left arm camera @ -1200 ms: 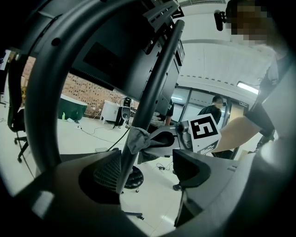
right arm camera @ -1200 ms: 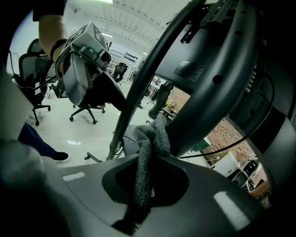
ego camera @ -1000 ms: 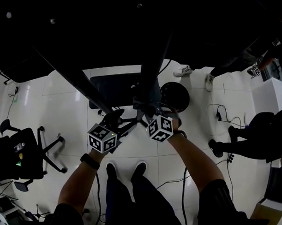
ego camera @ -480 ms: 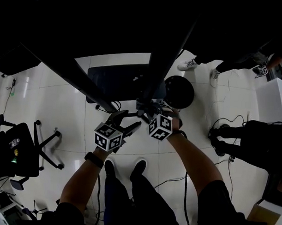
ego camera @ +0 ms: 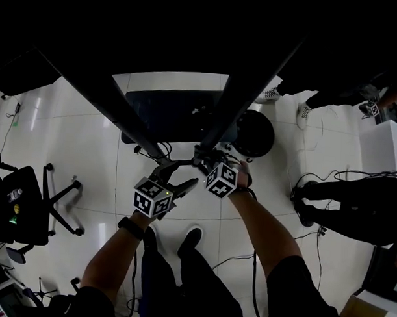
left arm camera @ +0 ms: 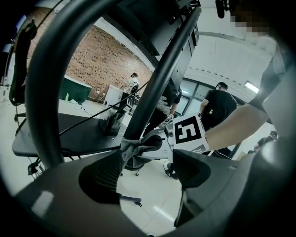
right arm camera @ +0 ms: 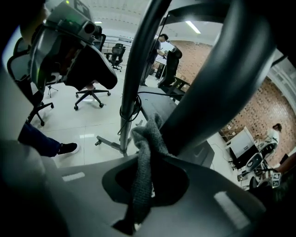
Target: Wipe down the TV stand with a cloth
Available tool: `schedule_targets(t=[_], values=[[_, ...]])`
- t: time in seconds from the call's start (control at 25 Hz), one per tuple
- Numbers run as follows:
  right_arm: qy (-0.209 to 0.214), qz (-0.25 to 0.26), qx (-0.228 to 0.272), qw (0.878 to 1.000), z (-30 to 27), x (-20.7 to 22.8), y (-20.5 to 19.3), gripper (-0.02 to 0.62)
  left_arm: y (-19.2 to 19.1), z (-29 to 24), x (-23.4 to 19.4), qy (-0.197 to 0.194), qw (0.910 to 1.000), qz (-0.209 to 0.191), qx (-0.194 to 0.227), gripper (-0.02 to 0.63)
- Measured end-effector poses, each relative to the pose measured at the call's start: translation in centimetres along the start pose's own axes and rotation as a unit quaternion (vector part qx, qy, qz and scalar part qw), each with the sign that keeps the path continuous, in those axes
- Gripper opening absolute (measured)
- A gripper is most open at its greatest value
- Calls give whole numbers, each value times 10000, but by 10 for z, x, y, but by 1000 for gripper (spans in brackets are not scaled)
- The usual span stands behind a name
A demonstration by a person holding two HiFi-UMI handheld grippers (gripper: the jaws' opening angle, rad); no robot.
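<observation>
"Where's the cloth [right arm camera: 145, 152]?"

"Bunched against the right-hand pole [right arm camera: 217, 78] of the TV stand, with the stand's dark base plate [ego camera: 167, 111] on the floor just beyond. The right gripper [right arm camera: 148, 178] is clamped on it, to rub along the pole, I'd say."

"And the left gripper [left arm camera: 148, 159]?"

"Jaws apart, nothing in them, just left of the cloth. Probably ready to help. The other pole [ego camera: 103, 96] slants off left, and an office chair [ego camera: 48, 195] stands well apart."
</observation>
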State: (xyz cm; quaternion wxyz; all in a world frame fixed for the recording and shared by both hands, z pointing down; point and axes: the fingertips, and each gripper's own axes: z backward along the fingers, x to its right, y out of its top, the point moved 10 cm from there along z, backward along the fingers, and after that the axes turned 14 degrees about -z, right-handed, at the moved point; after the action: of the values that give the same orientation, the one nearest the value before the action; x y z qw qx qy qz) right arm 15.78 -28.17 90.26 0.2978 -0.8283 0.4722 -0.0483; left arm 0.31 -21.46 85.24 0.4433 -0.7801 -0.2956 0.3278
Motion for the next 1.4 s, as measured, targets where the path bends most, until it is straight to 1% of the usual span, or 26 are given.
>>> schedule_targets(t=[0.16, 0.28, 0.36, 0.44, 0.52, 0.64, 0.68, 0.8, 0.92, 1.0, 1.12, 1.24, 1.4], values=[[9, -117, 26, 9999, 6, -2, 4, 18, -3, 11, -2, 66, 9998, 175, 74, 373], [31, -160, 167, 9997, 25, -2, 14, 18, 5, 23, 0, 100, 9998, 169, 86, 373], [63, -334, 392, 9987, 49, -2, 26, 18, 15, 34, 3, 109, 9998, 127, 123, 373], [149, -622, 746, 9952, 82, -5, 41, 18, 33, 50, 9, 165, 9997, 7, 189, 373], [246, -849, 1105, 9899, 119, -7, 56, 18, 55, 67, 17, 207, 9993, -125, 292, 373], [375, -1001, 1546, 9822, 170, -13, 79, 18, 93, 97, 32, 278, 9979, -346, 482, 373], [476, -1059, 1673, 9791, 186, -16, 87, 18, 105, 108, 38, 295, 9973, -432, 520, 373], [932, -1333, 2080, 9645, 231, -24, 108, 17, 133, 139, 58, 336, 9947, -674, 704, 373], [1151, -1501, 2471, 9503, 272, -41, 124, 17, 152, 173, 80, 383, 9918, -836, 889, 371], [1238, -1536, 2684, 9429, 296, -57, 132, 17, 158, 194, 91, 404, 9904, -1005, 863, 370], [1205, -1674, 2909, 9343, 327, -75, 140, 17, 169, 223, 100, 483, 9874, -1219, 885, 368], [1079, -1941, 3073, 9253, 360, -95, 140, 17, 176, 258, 115, 500, 9848, -1243, 1101, 365], [823, -2212, 3208, 9173, 409, -128, 134, 15, 180, 309, 147, 379, 9804, -1330, 1401, 364]])
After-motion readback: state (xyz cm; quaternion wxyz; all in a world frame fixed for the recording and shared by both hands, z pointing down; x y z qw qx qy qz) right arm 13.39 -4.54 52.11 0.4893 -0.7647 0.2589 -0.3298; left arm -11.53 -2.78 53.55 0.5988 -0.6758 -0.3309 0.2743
